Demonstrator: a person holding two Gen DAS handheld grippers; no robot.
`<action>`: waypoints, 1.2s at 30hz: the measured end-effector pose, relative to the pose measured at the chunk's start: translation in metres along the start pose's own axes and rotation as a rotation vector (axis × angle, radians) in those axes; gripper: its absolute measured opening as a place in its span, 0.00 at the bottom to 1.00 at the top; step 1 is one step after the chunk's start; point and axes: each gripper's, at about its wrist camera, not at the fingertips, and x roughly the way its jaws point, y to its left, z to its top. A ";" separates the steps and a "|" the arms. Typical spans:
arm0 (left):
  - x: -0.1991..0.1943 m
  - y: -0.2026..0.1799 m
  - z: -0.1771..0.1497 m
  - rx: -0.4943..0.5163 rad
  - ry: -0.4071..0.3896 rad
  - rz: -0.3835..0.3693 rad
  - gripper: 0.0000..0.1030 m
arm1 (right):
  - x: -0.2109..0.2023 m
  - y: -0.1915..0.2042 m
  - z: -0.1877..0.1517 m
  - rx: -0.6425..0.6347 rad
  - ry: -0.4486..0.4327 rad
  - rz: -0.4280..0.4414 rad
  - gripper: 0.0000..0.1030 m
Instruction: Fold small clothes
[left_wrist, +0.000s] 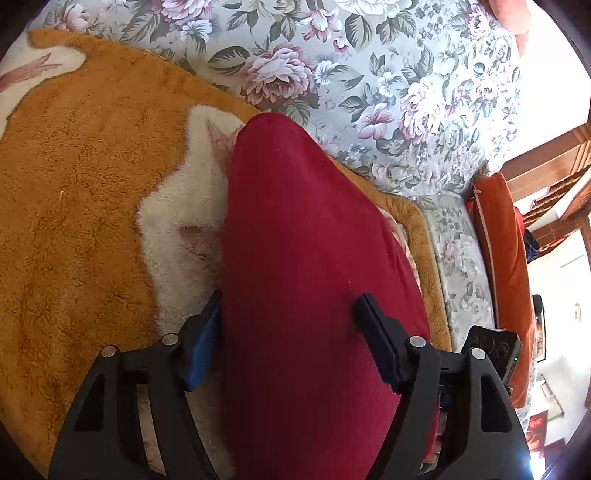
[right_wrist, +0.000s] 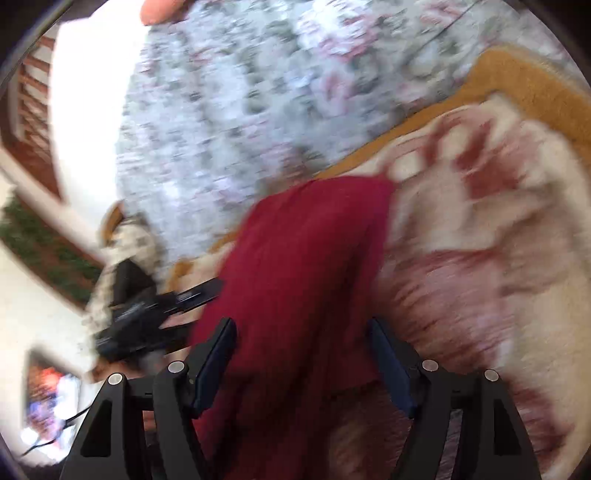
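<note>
Lying between both spread tongs, left (left_wrist: 288, 325) and right (right_wrist: 301, 345): red cloth (left_wrist: 295, 240).

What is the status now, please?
Left gripper open, red cloth between the fingers. Right gripper open, same cloth. Cloth lies on the blanket. Nothing in the way.

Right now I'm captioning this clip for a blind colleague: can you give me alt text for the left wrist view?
A dark red garment lies between the fingers of the left gripper, on an orange and cream fleece blanket. A floral bedsheet spreads beyond the blanket, with an orange cushion at its right edge.
</note>
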 end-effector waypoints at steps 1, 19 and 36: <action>0.000 0.002 0.000 0.002 0.002 -0.010 0.69 | -0.001 0.002 -0.002 -0.024 -0.004 0.002 0.71; 0.002 0.000 0.001 0.051 -0.034 -0.012 0.56 | 0.008 0.006 -0.013 -0.117 -0.028 -0.101 0.57; -0.054 0.049 0.053 0.010 -0.279 0.245 0.45 | 0.109 0.068 0.035 -0.243 -0.025 -0.122 0.44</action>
